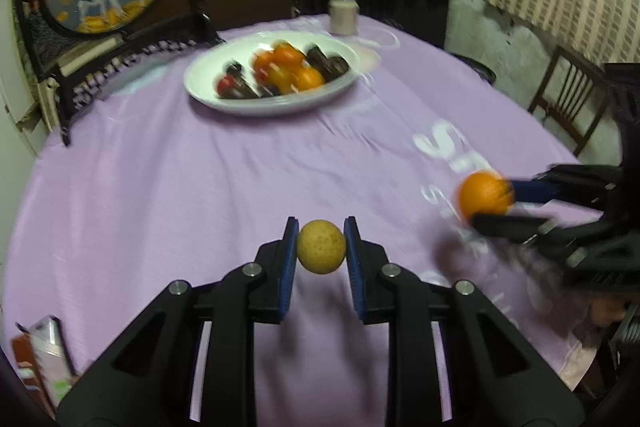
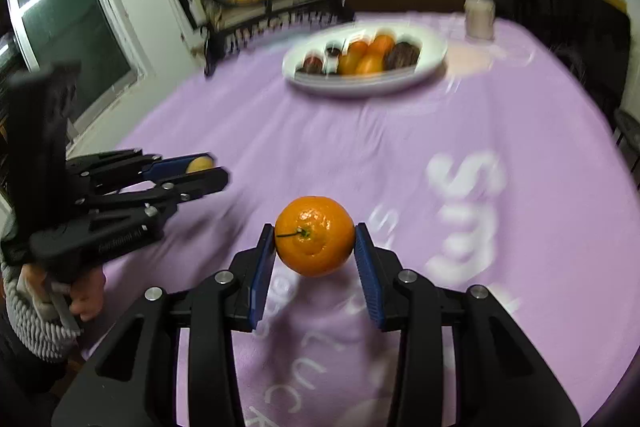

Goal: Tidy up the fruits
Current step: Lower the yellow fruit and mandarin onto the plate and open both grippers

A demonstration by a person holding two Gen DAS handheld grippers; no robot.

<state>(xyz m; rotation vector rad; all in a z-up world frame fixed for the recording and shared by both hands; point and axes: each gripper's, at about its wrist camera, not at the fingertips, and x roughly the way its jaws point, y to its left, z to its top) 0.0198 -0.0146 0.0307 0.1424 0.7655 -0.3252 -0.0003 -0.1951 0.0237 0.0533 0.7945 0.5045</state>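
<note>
1. Carrying is judged to be the step in hand: two fruits are held above the purple-clothed bench (image 1: 160, 187), both well short of the white plate (image 1: 208, 67) at its far side.
2. The left tool (image 1: 321, 247) is pinched on a small yellow fruit (image 1: 321, 247), which is gripped at its sides between the blue pads (image 1: 289, 267).
3. The right tool (image 2: 315, 237) is clamped on an orange (image 2: 315, 235), held near the tips of the pads, with its stem end turned toward the camera.
4. A slip is the main risk: both fruits are round and smooth and are caught only near the pad tips, so a quick swing toward the plate could let one roll free onto the bench.
5. A collision is also possible, since both tools are aimed at the same plate and are seen close beside each other in the right wrist view.
6. The plate is already crowded with oranges (image 1: 288, 67) and dark fruits (image 1: 328, 63) across its middle, so a fruit set on the pile could roll off the shallow rim.
7. A pale cup (image 1: 343, 15) stands just behind the plate and could be knocked by an overreach.
8. The yellow fruit is seen as matte and speckled; the orange is glossy, dimpled and bright, with a short dark stalk. Details on the plate are blurred.
</note>
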